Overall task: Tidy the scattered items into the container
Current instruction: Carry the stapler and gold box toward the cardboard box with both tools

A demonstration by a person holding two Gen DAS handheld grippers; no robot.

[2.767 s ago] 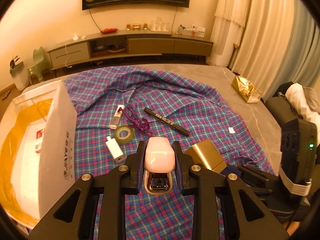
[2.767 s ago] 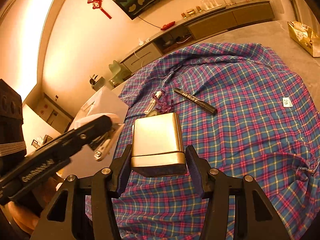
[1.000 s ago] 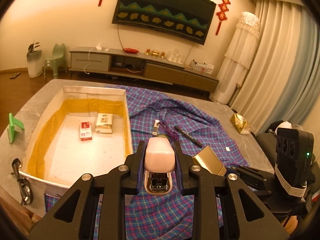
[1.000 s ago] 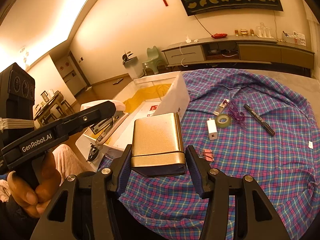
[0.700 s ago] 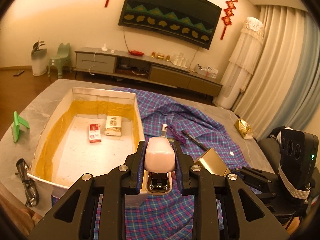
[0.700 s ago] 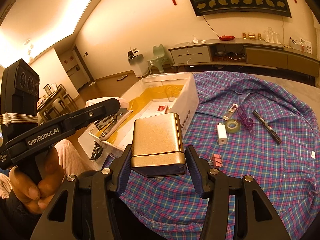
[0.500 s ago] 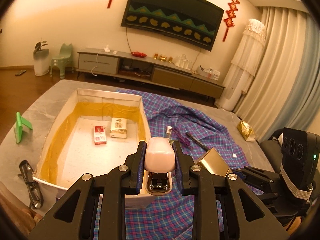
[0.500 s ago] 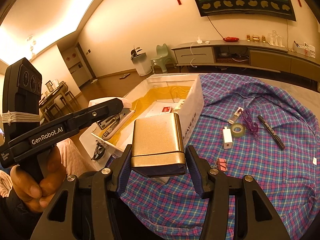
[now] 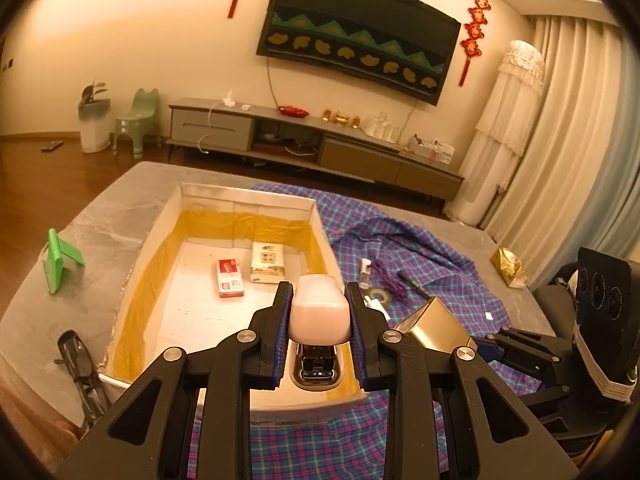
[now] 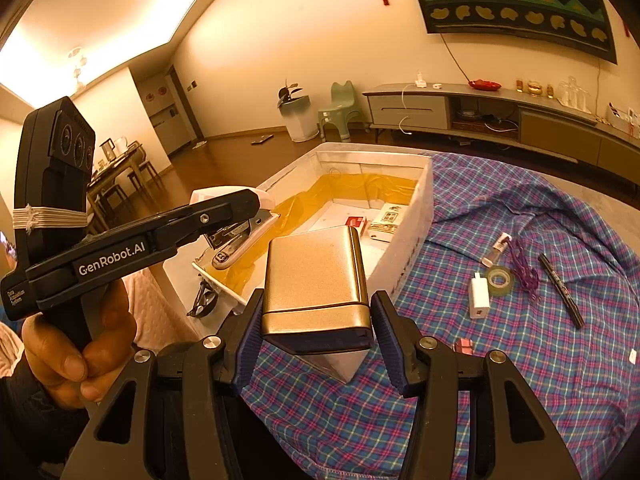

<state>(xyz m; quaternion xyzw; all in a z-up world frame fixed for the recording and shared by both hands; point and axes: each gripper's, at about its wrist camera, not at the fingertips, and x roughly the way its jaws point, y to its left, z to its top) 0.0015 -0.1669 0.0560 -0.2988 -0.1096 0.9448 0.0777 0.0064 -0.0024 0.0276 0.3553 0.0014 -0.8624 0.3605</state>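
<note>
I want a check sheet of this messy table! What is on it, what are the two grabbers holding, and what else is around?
Surface: grey table partly under a plaid cloth.
Job's things: white box holds two small packets; tape roll, white charger, black marker, small bottle, purple string and pink clip lie on the cloth.
Clutter: green stand, glasses, gold bag.
Grippers: left gripper clamps a stapler; right gripper clamps a gold box.
Cables: white cord on the TV cabinet.
Surroundings: living room, curtains, wall screen.
</note>
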